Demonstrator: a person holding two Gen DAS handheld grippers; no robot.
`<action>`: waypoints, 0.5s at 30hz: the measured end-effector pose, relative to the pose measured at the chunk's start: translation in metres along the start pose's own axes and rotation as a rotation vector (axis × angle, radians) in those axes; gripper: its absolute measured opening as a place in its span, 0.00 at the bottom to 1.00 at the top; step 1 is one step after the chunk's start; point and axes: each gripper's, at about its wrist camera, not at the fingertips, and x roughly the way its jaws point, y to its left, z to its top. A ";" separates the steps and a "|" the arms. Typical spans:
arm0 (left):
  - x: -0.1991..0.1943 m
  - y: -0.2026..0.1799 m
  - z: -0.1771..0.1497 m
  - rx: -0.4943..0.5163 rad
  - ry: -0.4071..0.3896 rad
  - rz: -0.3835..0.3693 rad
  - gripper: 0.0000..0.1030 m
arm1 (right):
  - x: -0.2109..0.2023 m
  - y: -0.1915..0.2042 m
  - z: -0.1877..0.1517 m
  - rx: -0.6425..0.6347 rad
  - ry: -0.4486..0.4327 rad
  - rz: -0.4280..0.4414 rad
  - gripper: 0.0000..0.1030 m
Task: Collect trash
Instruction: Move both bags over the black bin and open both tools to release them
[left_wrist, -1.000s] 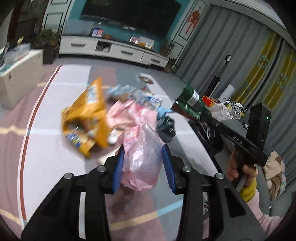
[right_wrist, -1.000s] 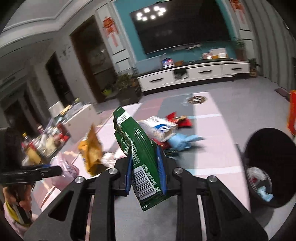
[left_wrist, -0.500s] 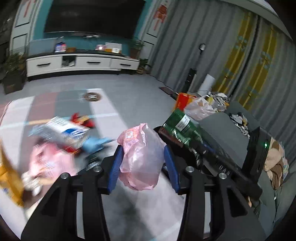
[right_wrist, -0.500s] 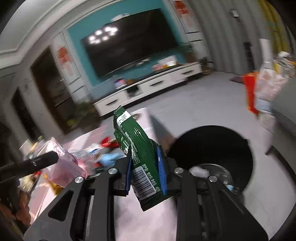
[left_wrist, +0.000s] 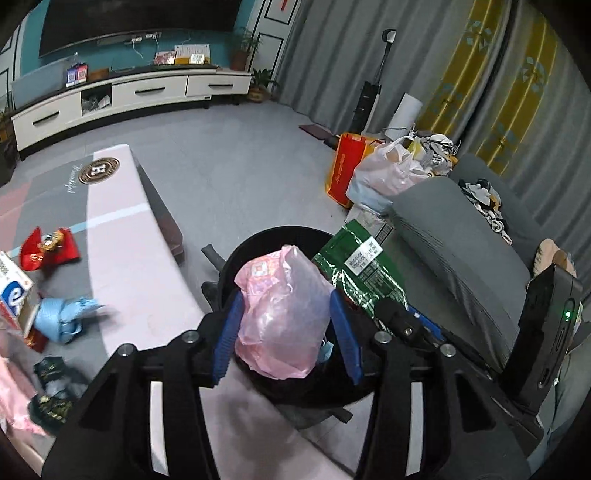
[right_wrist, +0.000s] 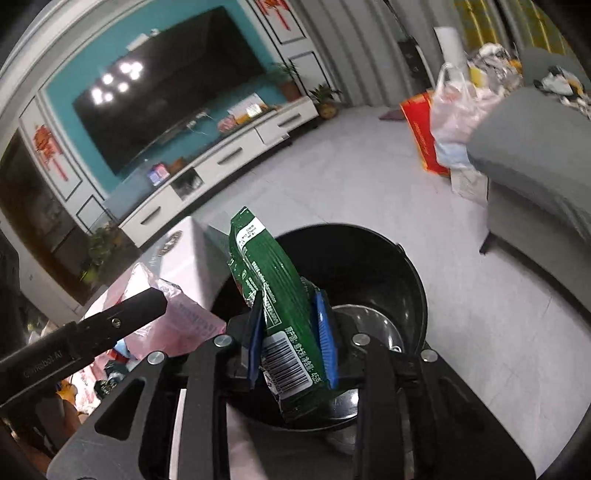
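Note:
A crumpled pink plastic bag (left_wrist: 280, 317) sits between the blue pads of my left gripper (left_wrist: 284, 299), whose jaws are opening; the pads still touch its sides. It hangs over the black round trash bin (left_wrist: 258, 236). My right gripper (right_wrist: 290, 299) has a green snack packet (right_wrist: 273, 280) with a barcode between its pads, and its jaws are opening too. That packet hangs over the bin's mouth (right_wrist: 369, 230). The green packet (left_wrist: 362, 273) and right gripper (left_wrist: 402, 317) show just right of the pink bag. The pink bag (right_wrist: 184, 314) shows left of the packet.
More trash lies on the floor mat at left: a red wrapper (left_wrist: 48, 247), a blue crumpled piece (left_wrist: 62, 317), a white box (left_wrist: 11, 291) and a dark wrapper (left_wrist: 51, 387). A grey sofa (left_wrist: 461, 236) stands right of the bin, with a red bag (left_wrist: 347, 166) and a white plastic bag (left_wrist: 391, 173) beyond.
Both grippers have swung right from the litter pile to above the black bin, carrying the pink bag and green packet. The pads of both stand slightly wider apart.

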 end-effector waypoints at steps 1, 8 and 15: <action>0.003 0.000 0.000 -0.004 0.002 -0.002 0.49 | 0.004 -0.004 0.000 0.014 0.009 -0.004 0.30; 0.015 0.000 0.001 -0.028 0.002 -0.029 0.79 | 0.011 -0.015 0.001 0.065 0.030 -0.039 0.50; -0.010 0.007 -0.012 -0.021 -0.037 -0.022 0.85 | 0.005 -0.020 0.001 0.084 0.014 -0.040 0.53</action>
